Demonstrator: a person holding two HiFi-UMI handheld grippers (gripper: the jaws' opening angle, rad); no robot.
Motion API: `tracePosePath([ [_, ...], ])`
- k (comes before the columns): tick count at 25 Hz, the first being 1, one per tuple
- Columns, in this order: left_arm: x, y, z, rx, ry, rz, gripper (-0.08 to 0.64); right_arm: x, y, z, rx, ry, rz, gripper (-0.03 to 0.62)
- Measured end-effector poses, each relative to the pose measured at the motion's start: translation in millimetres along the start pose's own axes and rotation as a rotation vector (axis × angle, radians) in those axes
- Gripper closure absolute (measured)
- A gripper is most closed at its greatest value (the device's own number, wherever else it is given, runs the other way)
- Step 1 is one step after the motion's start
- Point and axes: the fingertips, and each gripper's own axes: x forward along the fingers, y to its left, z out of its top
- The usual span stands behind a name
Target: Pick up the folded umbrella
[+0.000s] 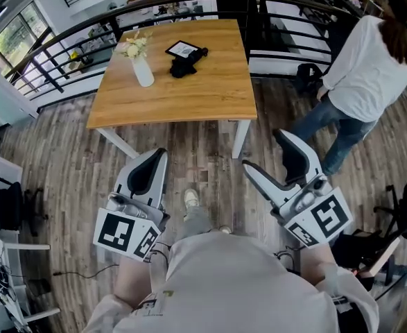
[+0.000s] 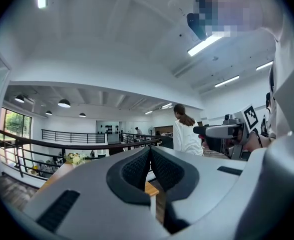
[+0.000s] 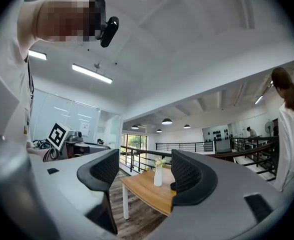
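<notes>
Task status: not started in any physical sense. The folded umbrella (image 1: 186,63), black and compact, lies flat on the wooden worktop (image 1: 189,99), toward its far side. A white vase (image 1: 142,69) of flowers stands to its left, and a dark-framed card (image 1: 182,48) lies against its far end; whether the two actually touch I cannot tell. Neither tool is near it. Both are held over the plank floor (image 1: 71,165) on the near side of the worktop, well apart from the umbrella, and both point level toward the table.

Left gripper (image 1: 154,159): jaws clenched, with the ribbed pads meeting along one seam in its own view (image 2: 149,168). Nothing is between them.

Right gripper (image 1: 264,149): jaws released and standing wide apart. In its own view (image 3: 145,173) the gap frames the worktop corner and the vase in the distance. Nothing is held and nothing is touched.

Remaining, as I judge it, is the whole job:
- close the gap to the table;
- bring the open right jaws over the umbrella's body;
- clamp and lift.

The right tool looks the readier of the two, being already open.

A person in a white top (image 1: 366,68) stands by the railing (image 1: 286,30) to the right of the table, clear of the direct line to the umbrella.
</notes>
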Motion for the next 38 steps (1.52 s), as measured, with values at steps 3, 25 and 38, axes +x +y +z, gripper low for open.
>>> tracePosePath([
  [3, 14.3, 8.6, -7.4, 0.0, 0.004, -0.01, 0.541, 13.2, -8.5, -12.1, -0.016, 0.025, -0.002, 0.261],
  [25, 219.3, 269.9, -32.4, -0.086, 0.031, -0.007, 0.541, 312.9, -159.8, -66.4, 0.042, 0.158, 0.041, 0.261],
  [38, 357.5, 423.6, -88.2, -0.02, 0.198, -0.067, 0.541, 532.7, -254.6, -153.5, 0.072, 0.419, 0.186, 0.259],
])
